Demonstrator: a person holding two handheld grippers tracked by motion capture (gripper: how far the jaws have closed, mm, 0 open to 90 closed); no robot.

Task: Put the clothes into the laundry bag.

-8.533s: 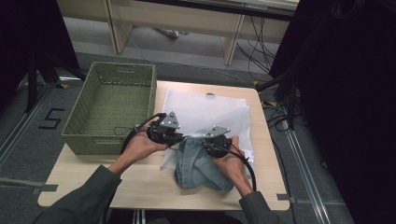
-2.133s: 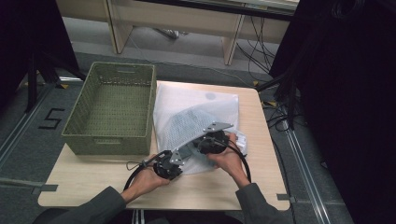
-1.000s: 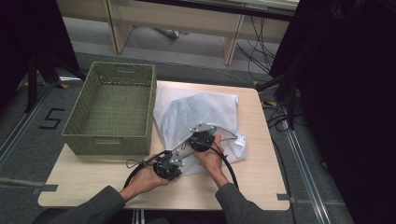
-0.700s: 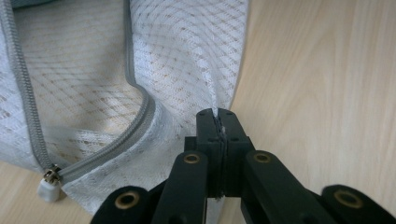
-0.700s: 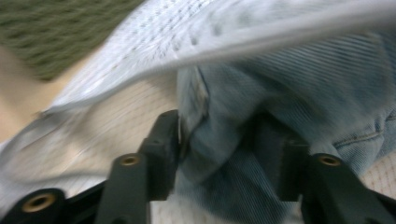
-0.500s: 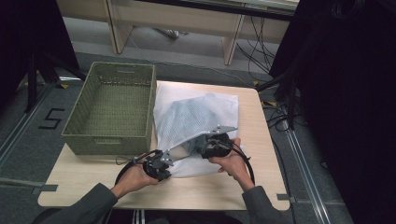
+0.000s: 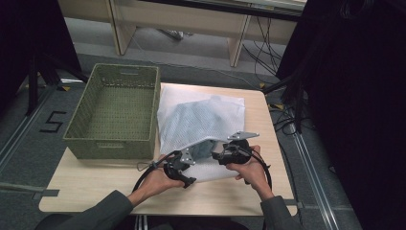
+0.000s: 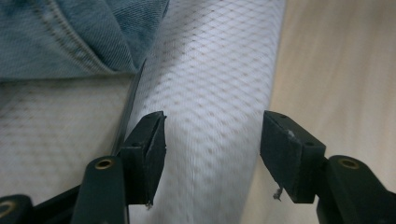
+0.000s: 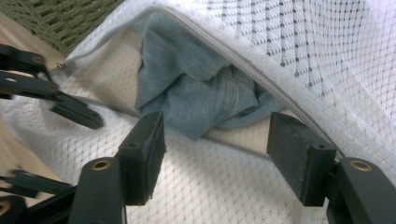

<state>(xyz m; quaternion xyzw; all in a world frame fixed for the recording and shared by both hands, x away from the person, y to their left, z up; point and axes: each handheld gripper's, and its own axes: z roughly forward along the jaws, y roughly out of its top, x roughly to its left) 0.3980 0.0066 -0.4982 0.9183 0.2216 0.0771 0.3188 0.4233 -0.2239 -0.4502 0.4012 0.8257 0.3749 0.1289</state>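
A: Status of the bagging work?

B: The denim garment [image 9: 201,100] lies mostly inside the white mesh laundry bag [image 7: 206,120], which rests flat on the bench [image 7: 95,187] just beside the green woven basket [image 7: 115,110]. By my estimate the insertion step is nearly complete. A fold of denim shows at the bag mouth, near the zipper edge [image 9: 243,70].

A: Tool condition?

B: Left tool [image 8: 212,140]: jaws spread, hovering over the bag's near edge, pinching nothing. Right tool [image 9: 217,151]: jaws spread, aimed at the open mouth, also holding nothing.

A: Remaining steps?

B: Judged from the layout: push the last fold fully in, then close the zipper. The mouth is still open. The basket holds nothing visible, so if the bag is meant to go there, that transfer is also outstanding.

A: Limits of observation?

B: The zipper pull cannot be clearly located; a small metal piece shows at the mouth's far corner in the right gripper view, but its identity is uncertain. The mesh veils the garment, so its type is unclear. In the high view the hands cover the bag's near edge.
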